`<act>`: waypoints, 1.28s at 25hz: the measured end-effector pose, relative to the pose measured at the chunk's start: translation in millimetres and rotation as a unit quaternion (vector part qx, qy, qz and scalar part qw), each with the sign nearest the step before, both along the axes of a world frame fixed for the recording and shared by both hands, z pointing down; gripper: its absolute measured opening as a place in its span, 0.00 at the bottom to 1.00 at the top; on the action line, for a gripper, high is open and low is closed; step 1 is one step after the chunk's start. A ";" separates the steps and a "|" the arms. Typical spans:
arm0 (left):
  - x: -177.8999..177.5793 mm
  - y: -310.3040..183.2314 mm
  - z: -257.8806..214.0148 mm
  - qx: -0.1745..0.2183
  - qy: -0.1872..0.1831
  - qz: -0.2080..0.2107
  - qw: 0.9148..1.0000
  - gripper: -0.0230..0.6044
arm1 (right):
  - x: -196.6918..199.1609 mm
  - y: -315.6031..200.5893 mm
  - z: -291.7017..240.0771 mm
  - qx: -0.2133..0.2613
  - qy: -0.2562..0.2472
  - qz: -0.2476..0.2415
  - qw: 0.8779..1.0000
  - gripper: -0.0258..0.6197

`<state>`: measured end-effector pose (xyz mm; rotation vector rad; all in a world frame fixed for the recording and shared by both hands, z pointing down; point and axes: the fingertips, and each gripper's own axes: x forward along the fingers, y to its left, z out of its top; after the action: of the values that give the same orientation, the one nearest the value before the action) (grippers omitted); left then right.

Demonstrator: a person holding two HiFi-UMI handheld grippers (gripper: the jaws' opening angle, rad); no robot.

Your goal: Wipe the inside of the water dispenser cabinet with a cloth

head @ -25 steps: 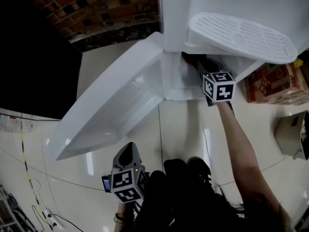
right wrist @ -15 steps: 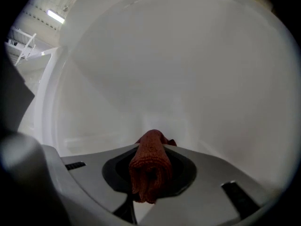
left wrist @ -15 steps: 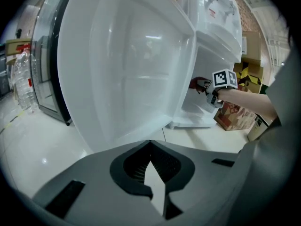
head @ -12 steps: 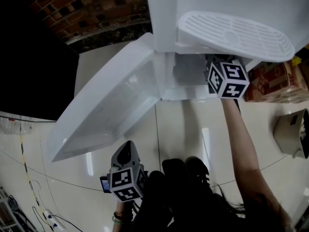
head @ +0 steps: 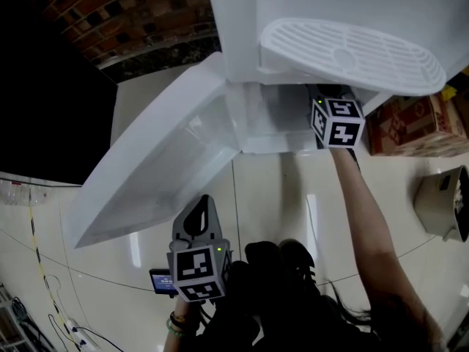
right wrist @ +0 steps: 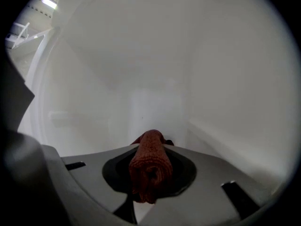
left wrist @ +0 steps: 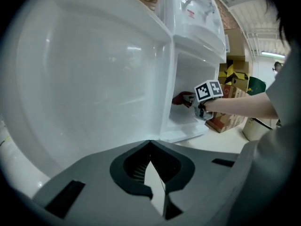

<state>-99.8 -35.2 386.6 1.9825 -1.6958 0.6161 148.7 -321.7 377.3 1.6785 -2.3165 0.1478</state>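
- The right tool (right wrist: 149, 175) reaches into the open water dispenser cabinet (head: 272, 117) under the ribbed drip tray (head: 352, 50). Its jaws are clamped on a rolled, rust-red cloth (right wrist: 149, 161).
- The cloth sticks out past the jaw tips toward the cabinet's pale back wall. Whether it touches the wall cannot be told.
- From the left gripper view, the red cloth is inside the cabinet just above its floor, with the marker cube behind it at the cabinet mouth.
- Against half a second ago, the right tool's cube looks a little smaller in the head view and has turned to show another face — it sits slightly further in under the tray.
- The left tool (head: 199, 210) is held low in front of the person, well apart from the cabinet. Its jaws are closed tip to tip with nothing between them.
- It has shifted a little to the right and forward since the earlier frame, and points toward the swung-open cabinet door (head: 161, 167).
- A cardboard box (head: 410, 127) stands on the tiled floor (head: 293, 189) just beside the dispenser — unchanged.
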 end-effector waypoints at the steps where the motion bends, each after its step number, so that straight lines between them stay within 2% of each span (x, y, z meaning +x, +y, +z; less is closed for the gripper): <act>1: 1.5 0.0 0.7 -0.002 0.002 0.001 1.000 0.04 | 0.7 2.9 11.8 -0.014 0.007 0.001 1.000 0.16; 6: 6.4 1.5 3.1 -0.009 0.008 0.002 1.000 0.04 | -0.2 17.1 52.1 -0.060 0.020 -0.001 0.998 0.16; 10: 7.9 3.0 5.5 -0.012 0.007 0.002 1.000 0.04 | 1.5 23.8 47.6 -0.058 0.011 -0.001 0.998 0.16; 12: 8.8 4.0 8.0 -0.016 0.007 0.002 1.000 0.04 | 5.1 31.4 24.8 -0.031 -0.016 0.015 0.999 0.16; 15: 12.0 4.5 10.4 -0.018 0.009 0.006 1.000 0.04 | 15.7 46.9 -25.2 0.039 -0.060 0.054 0.996 0.16; 19: 16.0 4.3 11.3 -0.020 0.008 0.011 1.000 0.04 | 28.1 62.5 -90.3 0.126 -0.072 0.085 0.986 0.16; 23: 15.0 4.4 10.9 -0.020 0.010 0.008 1.000 0.04 | 35.4 69.5 -127.8 0.175 -0.077 0.100 0.977 0.16; 26: 14.4 5.5 11.3 -0.022 0.011 0.006 1.000 0.04 | 33.5 62.2 -119.7 0.162 -0.063 0.102 0.979 0.16; 32: 12.3 6.1 13.1 -0.025 0.015 0.000 1.000 0.04 | 39.3 67.0 -45.3 0.080 -0.028 0.123 0.989 0.16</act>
<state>-87.5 -29.1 399.7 1.9476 -1.6460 0.6200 188.0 -254.7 332.0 2.0629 -2.2023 0.0609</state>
